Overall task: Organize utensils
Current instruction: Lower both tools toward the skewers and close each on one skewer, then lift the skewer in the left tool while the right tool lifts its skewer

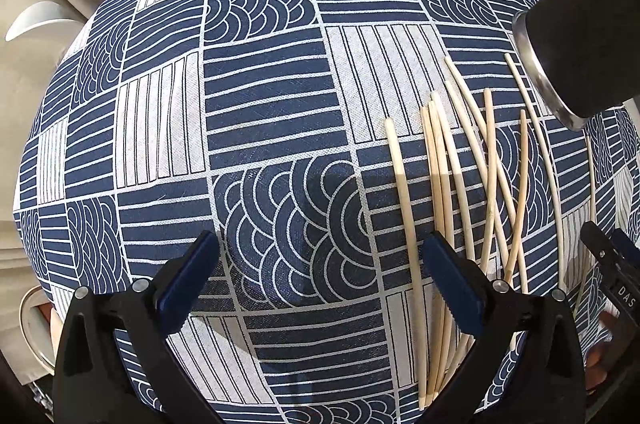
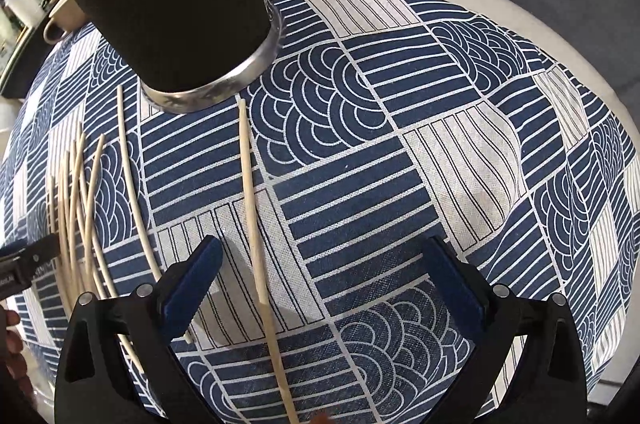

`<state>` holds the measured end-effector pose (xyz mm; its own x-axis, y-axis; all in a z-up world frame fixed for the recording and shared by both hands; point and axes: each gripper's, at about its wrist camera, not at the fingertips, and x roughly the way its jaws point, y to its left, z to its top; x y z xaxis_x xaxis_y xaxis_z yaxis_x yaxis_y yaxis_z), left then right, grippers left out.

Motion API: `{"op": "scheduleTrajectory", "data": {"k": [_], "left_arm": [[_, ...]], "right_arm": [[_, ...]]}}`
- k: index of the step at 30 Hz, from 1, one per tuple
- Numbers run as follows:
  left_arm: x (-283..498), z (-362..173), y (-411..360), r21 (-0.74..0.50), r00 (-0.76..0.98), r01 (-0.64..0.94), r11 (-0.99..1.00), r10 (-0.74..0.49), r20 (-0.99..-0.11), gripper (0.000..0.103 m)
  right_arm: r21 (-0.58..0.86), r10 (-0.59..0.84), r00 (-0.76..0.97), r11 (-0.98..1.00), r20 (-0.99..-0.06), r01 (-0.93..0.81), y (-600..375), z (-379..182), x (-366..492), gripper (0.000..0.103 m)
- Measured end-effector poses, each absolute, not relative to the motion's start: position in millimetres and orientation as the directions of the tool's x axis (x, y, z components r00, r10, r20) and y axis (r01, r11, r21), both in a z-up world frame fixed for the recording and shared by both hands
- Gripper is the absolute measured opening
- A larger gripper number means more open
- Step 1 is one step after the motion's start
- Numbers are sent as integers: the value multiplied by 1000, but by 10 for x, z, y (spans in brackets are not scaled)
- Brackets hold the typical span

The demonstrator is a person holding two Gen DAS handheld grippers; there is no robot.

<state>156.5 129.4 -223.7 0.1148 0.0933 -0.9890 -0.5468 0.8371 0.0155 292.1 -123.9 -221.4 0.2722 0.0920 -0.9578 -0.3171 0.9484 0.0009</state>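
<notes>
Chopsticks (image 1: 472, 184): loose, crossed heap on the cloth (image 1: 260, 104), beside the black cup (image 1: 576, 36), probably their holder. One stray stick (image 2: 256, 224) lies apart between the right gripper's (image 2: 320, 288) spread fingers, likely next. Left gripper (image 1: 320, 284): released, empty, beside the heap.

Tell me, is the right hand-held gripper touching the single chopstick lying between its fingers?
Apart. The right wrist view shows the right hand-held gripper open, with patterned cloth visible on both sides of the single chopstick.
</notes>
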Motion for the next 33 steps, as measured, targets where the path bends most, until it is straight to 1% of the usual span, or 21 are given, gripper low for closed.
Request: {"op": "scheduleTrajectory", "data": {"k": [7, 8, 9, 10, 11, 12, 13, 14, 15, 16, 17, 19, 22, 27, 33], "left_arm": [[1614, -2216, 1305, 14, 89, -550, 835, 76, -993, 98], [1621, -2213, 1311, 14, 88, -549, 836, 74, -993, 97], [1628, -2203, 1318, 13, 88, -547, 837, 73, -993, 95], [1623, -2179, 1316, 13, 89, -547, 837, 74, -993, 89], [1615, -2148, 1298, 14, 92, -544, 839, 76, -993, 80], [1612, -2112, 1274, 13, 97, -534, 846, 76, -992, 74], [1610, -2085, 1256, 12, 100, -525, 851, 76, -992, 61], [1617, -2058, 1225, 10, 102, -505, 863, 71, -992, 47], [1625, -2038, 1206, 6, 103, -489, 872, 65, -993, 39], [1627, -2028, 1192, 2, 101, -478, 878, 57, -993, 20], [1629, -2028, 1181, -12, 96, -468, 883, 37, -995, 8], [1631, -2024, 1166, -20, 91, -456, 890, 24, -996, 5], [1610, -2015, 1177, -54, 89, -456, 889, -15, -996, 5], [1523, -1988, 1198, -75, 84, -446, 892, -41, -996, 5], [1361, -1785, 1145, -58, 123, -418, 907, -6, -992, 5]], "right_arm": [[0, 57, 183, 956, -982, -295, -1187, -2212, 3038, 96], [-1, 57, 181, 953, -982, -302, -1193, -2211, 3039, 94], [-1, 57, 181, 952, -982, -307, -1184, -2198, 3078, 89], [0, 61, 184, 949, -981, -315, -1197, -2175, 3076, 84], [-1, 64, 191, 946, -979, -323, -1190, -2148, 3068, 69], [1, 69, 195, 944, -978, -330, -1204, -2111, 3032, 48], [3, 74, 198, 942, -977, -336, -1230, -2064, 3000, 37], [3, 75, 199, 941, -977, -338, -1247, -2041, 2993, 19], [4, 76, 200, 941, -977, -337, -1249, -2032, 2976, 12], [7, 80, 204, 941, -976, -338, -1270, -2027, 2972, 10], [4, 80, 208, 940, -975, -341, -1296, -2018, 2968, 7], [12, 84, 202, 942, -976, -335, -1342, -2012, 2965, 5], [47, 111, 187, 948, -976, -313, -1523, -2020, 2842, 5], [70, 129, 189, 955, -973, -290, -1782, -1969, 2648, 5], [104, 157, 219, 967, -963, -234, -2089, -1808, 2394, 5]]}}
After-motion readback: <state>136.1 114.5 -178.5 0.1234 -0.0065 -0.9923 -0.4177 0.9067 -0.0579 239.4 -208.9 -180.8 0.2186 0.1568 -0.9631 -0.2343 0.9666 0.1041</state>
